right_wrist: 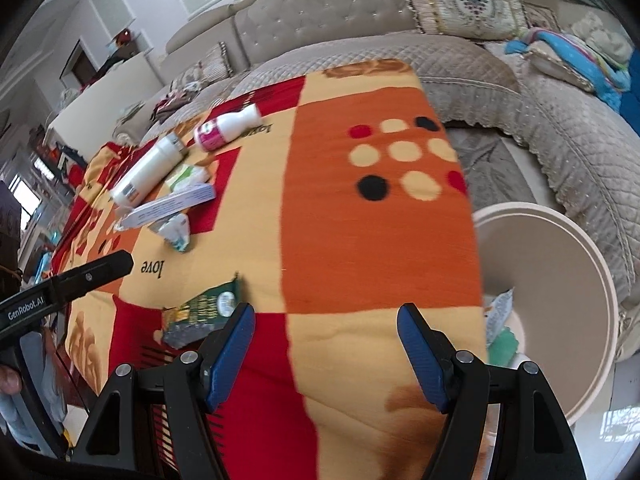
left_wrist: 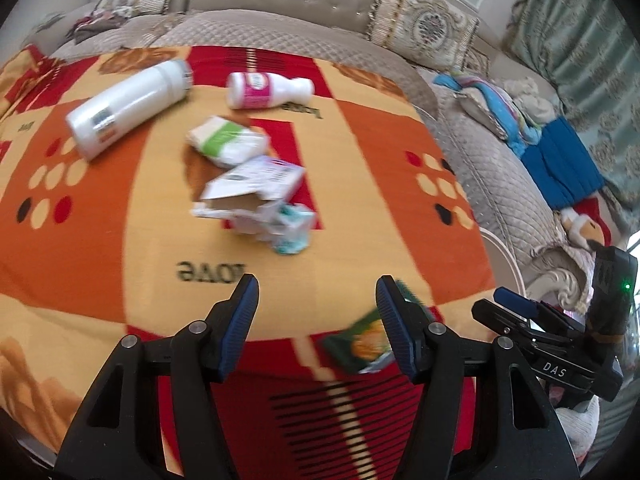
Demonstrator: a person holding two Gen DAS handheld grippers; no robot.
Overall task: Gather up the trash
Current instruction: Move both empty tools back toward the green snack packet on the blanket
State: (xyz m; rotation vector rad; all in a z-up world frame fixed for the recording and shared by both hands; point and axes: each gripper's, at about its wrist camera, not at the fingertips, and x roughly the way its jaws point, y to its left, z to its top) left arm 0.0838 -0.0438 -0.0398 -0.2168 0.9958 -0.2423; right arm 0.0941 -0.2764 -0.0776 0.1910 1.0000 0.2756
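Observation:
Trash lies on a table under an orange, red and yellow blanket (left_wrist: 380, 152). There is a large white bottle (left_wrist: 124, 106), a small white bottle with a pink label (left_wrist: 268, 90), a green-and-white packet (left_wrist: 228, 142), a torn white carton (left_wrist: 256, 184) and a crumpled teal wrapper (left_wrist: 294, 230). A green snack wrapper (left_wrist: 358, 344) lies beside my open left gripper (left_wrist: 316, 300). My right gripper (right_wrist: 326, 320) is open and empty over the blanket, with the green wrapper (right_wrist: 204, 312) to its left. A cream bin (right_wrist: 560, 280) at the right holds some wrappers.
A grey quilted sofa (left_wrist: 280, 36) with patterned cushions wraps around the table's far and right sides. Blue and coloured cloths (left_wrist: 552, 148) lie on the sofa at the right. The right gripper's body (left_wrist: 560, 344) shows at the left view's right edge.

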